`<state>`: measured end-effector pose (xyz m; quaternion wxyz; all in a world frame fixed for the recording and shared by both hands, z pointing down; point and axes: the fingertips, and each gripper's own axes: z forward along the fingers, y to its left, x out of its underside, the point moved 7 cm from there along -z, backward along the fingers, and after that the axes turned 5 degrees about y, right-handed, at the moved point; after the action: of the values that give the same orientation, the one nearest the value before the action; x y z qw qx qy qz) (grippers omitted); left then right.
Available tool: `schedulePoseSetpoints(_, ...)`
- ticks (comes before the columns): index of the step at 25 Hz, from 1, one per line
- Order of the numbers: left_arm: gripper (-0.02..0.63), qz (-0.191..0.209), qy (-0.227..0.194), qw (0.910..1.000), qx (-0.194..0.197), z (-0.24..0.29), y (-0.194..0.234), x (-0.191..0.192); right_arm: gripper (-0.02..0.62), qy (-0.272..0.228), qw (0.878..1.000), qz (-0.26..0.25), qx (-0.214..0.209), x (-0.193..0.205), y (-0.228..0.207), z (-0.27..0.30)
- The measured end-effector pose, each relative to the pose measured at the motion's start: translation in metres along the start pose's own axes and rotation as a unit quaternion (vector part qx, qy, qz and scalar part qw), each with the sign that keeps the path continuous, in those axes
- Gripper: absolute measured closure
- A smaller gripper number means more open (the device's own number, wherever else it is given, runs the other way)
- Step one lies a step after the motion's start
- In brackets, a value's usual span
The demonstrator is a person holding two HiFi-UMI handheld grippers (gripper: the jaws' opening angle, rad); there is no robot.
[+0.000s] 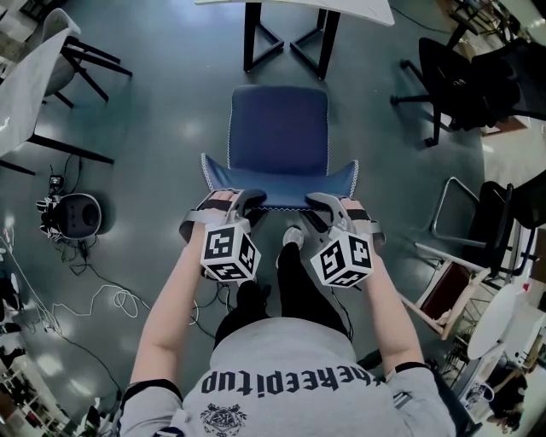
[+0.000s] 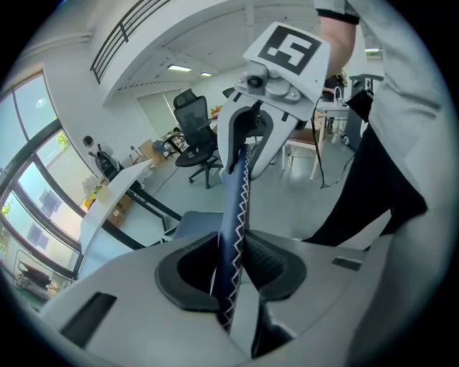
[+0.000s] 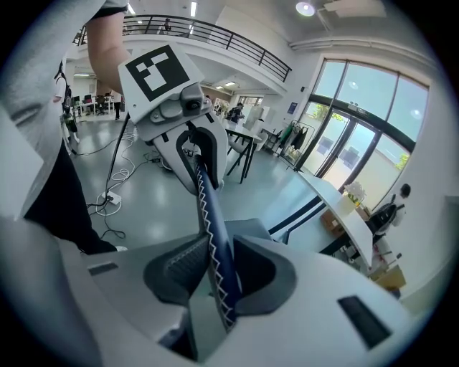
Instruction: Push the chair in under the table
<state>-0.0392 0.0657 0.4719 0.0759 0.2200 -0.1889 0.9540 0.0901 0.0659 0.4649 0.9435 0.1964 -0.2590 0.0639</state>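
Observation:
A blue chair (image 1: pixel 279 128) stands on the grey floor, its seat facing the white table (image 1: pixel 299 7) at the top of the head view. Its backrest (image 1: pixel 279 183), edged with white zigzag stitching, is nearest me. My left gripper (image 1: pixel 239 203) is shut on the backrest's top edge at the left, my right gripper (image 1: pixel 320 205) on the same edge at the right. In the left gripper view the stitched edge (image 2: pixel 233 236) runs between the pads of the left gripper (image 2: pixel 231 269), with the right gripper (image 2: pixel 251 136) further along. The right gripper (image 3: pixel 215 272) likewise clamps the edge (image 3: pixel 213 229).
The table's black legs (image 1: pixel 290 38) stand just beyond the seat. A black office chair (image 1: pixel 461 77) is at the upper right and a metal-framed chair (image 1: pixel 478 230) at the right. A round device (image 1: pixel 77 213) with cables (image 1: pixel 102 290) lies on the floor at left, beside another white table (image 1: pixel 26 77).

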Motion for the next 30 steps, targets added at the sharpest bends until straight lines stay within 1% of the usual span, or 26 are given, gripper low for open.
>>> schedulePoseSetpoints(6, 0.5, -0.001, -0.002, 1.0, -0.006, 0.003, 0.001, -0.002, 0.485, -0.006, 1.0, -0.005, 0.0, 0.003, -0.002, 0.0)
schedulePoseSetpoints(11, 0.502, -0.007, -0.003, 1.0, 0.001, 0.007, 0.002, -0.001, 0.485, -0.007, 1.0, -0.003, 0.001, 0.002, -0.001, 0.0)
schedulePoseSetpoints(18, 0.508, -0.003, 0.004, 0.9999, -0.015, 0.009, 0.0, -0.003, 0.485, -0.009, 1.0, -0.004, 0.004, 0.003, -0.001, -0.002)
schedulePoseSetpoints(23, 0.517, 0.008, 0.002, 0.9996, -0.028, 0.011, 0.0, -0.003, 0.485, -0.011, 1.0, -0.006, 0.008, 0.004, -0.002, 0.0)
schedulePoseSetpoints(30, 0.52, 0.011, 0.001, 0.9995, -0.03, 0.009, 0.002, 0.003, 0.483, -0.011, 1.0, -0.007, 0.022, -0.003, 0.0, 0.002)
